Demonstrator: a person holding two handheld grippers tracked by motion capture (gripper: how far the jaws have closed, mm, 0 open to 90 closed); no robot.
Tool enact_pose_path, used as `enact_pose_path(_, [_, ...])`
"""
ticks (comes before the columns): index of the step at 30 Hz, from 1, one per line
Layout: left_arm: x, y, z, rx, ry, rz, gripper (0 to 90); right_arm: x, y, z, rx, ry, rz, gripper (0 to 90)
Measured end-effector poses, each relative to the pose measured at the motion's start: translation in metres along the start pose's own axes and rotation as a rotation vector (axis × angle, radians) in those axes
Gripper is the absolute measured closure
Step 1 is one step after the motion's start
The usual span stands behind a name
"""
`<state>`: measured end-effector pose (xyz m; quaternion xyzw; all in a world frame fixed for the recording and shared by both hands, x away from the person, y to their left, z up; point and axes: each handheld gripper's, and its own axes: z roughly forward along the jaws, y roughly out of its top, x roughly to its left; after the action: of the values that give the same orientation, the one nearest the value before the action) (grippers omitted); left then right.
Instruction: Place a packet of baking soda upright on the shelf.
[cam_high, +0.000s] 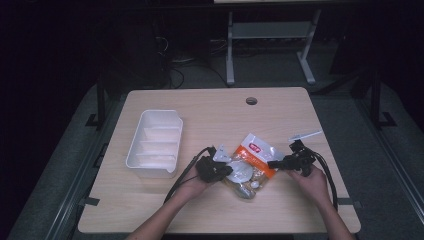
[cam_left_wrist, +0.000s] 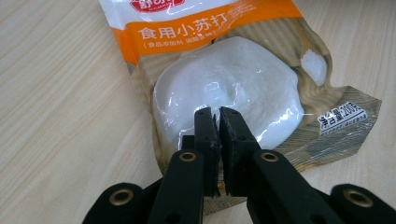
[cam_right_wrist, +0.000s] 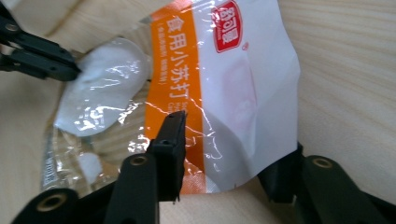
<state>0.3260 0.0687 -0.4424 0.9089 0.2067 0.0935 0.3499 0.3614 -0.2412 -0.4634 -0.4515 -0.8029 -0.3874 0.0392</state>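
Black jaws of the left tool (cam_left_wrist: 218, 116) stand pressed together in the left gripper view, with a thin edge of film from the pouch (cam_left_wrist: 224, 84) pinched between them. Their tips sit over the white mound printed on the pouch face, below the orange band with its lettering.

Right tool (cam_right_wrist: 224, 140): in the right gripper view one jaw lies on top of the pouch (cam_right_wrist: 224, 84) at the orange stripe, and the other jaw shows beyond the pouch's white edge. The pouch edge is between the two jaws; they are partly spread, and no pad is seen pressing on the film. This view also shows the left tool's black jaws at the upper left, on the white mound.

High view: the pouch (cam_high: 252, 162) lies flat on the counter (cam_high: 210, 105), in its near half and right of centre. The left tool (cam_high: 227, 170) meets the pouch at its left side, the right tool (cam_high: 274, 163) at its right side. Both forearms enter from the bottom edge and angle inward, each hand (cam_high: 312, 181) wrapped around its tool with a cable trailing back. A white tray (cam_high: 154, 142) with dividers rests on the counter to the left, well apart from the pouch. A small white strip (cam_high: 305, 135) lies near the right edge, behind the right tool.
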Motion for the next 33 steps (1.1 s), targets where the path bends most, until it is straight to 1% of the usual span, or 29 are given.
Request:
enact_pose_path(1, [0.001, 0.0, 0.0, 0.002, 0.003, 0.002, 82.2, 0.0, 0.0, 0.0, -0.007, 0.006, -0.005, 67.4])
enact_pose_path(2, [0.002, 0.0, -0.001, 0.001, 0.005, -0.009, 79.5, -0.001, 0.0, -0.001, -0.017, 0.03, 0.005, 72.7])
enact_pose_path(3, [0.004, -0.001, -0.001, 0.002, -0.003, -0.018, 76.1, -0.002, 0.001, -0.001, -0.024, 0.04, 0.009, 78.1])
enact_pose_path(4, [0.007, -0.001, -0.002, 0.0, -0.02, -0.035, 70.8, -0.002, 0.001, -0.002, -0.026, 0.034, -0.003, 83.4])
enact_pose_path(5, [0.009, -0.003, -0.002, -0.004, -0.039, -0.054, 62.9, -0.001, 0.001, -0.003, -0.025, 0.021, -0.025, 88.5])
enact_pose_path(6, [0.011, -0.004, -0.002, -0.01, -0.054, -0.066, 58.4, 0.0, 0.002, -0.005, -0.032, 0.024, -0.038, 89.3])
enact_pose_path(7, [0.012, -0.005, -0.002, -0.019, -0.06, -0.076, 55.6, 0.002, 0.003, -0.008, -0.042, 0.032, -0.048, 89.4])
enact_pose_path(8, [0.014, -0.007, -0.002, -0.024, -0.064, -0.089, 51.4, 0.004, 0.004, -0.011, -0.056, 0.038, -0.066, 89.6])
enact_pose_path(10, [0.017, -0.008, -0.003, -0.037, -0.067, -0.118, 40.3, 0.011, 0.008, -0.017, -0.061, 0.038, -0.096, 89.7])
enact_pose_path(11, [0.018, -0.008, -0.003, -0.05, -0.073, -0.138, 35.9, 0.015, 0.01, -0.02, -0.068, 0.039, -0.118, 89.8])
enact_pose_path(13, [0.021, -0.008, -0.005, -0.075, -0.067, -0.171, 28.3, 0.025, 0.015, -0.027, -0.092, 0.04, -0.169, 89.9])
enact_pose_path(16, [0.026, -0.009, -0.008, -0.108, -0.062, -0.206, 25.9, 0.04, 0.024, -0.037, -0.123, 0.049, -0.24, 89.9])
enact_pose_path(17, [0.027, -0.009, -0.008, -0.118, -0.066, -0.218, 24.6, 0.045, 0.026, -0.04, -0.134, 0.052, -0.266, 89.9])
enact_pose_path(19, [0.031, -0.01, -0.009, -0.138, -0.073, -0.245, 24.5, 0.053, 0.031, -0.045, -0.149, 0.072, -0.304, 90.0])
enact_pose_path(21, [0.034, -0.011, -0.009, -0.151, -0.082, -0.259, 24.4, 0.063, 0.035, -0.049, -0.158, 0.079, -0.347, 90.0])
enact_pose_path(23, [0.035, -0.011, -0.008, -0.163, -0.101, -0.268, 24.7, 0.073, 0.037, -0.052, -0.164, 0.086, -0.387, 90.0])
enact_pose_path(26, [0.036, -0.011, -0.007, -0.188, -0.141, -0.266, 27.1, 0.086, 0.041, -0.055, -0.167, 0.096, -0.439, 90.0])
enact_pose_path(28, [0.037, -0.012, -0.006, -0.204, -0.178, -0.27, 33.9, 0.092, 0.042, -0.056, -0.17, 0.096, -0.469, 90.0])
enact_pose_path(29, [0.037, -0.012, -0.007, -0.212, -0.203, -0.276, 39.2, 0.094, 0.043, -0.057, -0.17, 0.098, -0.473, 90.0])
enact_pose_path(30, [0.036, -0.013, -0.007, -0.22, -0.213, -0.281, 48.7, 0.095, 0.043, -0.057, -0.171, 0.096, -0.479, 90.0])
enact_pose_path(32, [0.035, -0.014, -0.008, -0.224, -0.208, -0.272, 55.3, 0.094, 0.044, -0.057, -0.175, 0.098, -0.478, 90.0])
enact_pose_path(33, [0.035, -0.015, -0.009, -0.225, -0.213, -0.275, 60.1, 0.093, 0.044, -0.057, -0.177, 0.098, -0.475, 90.0])
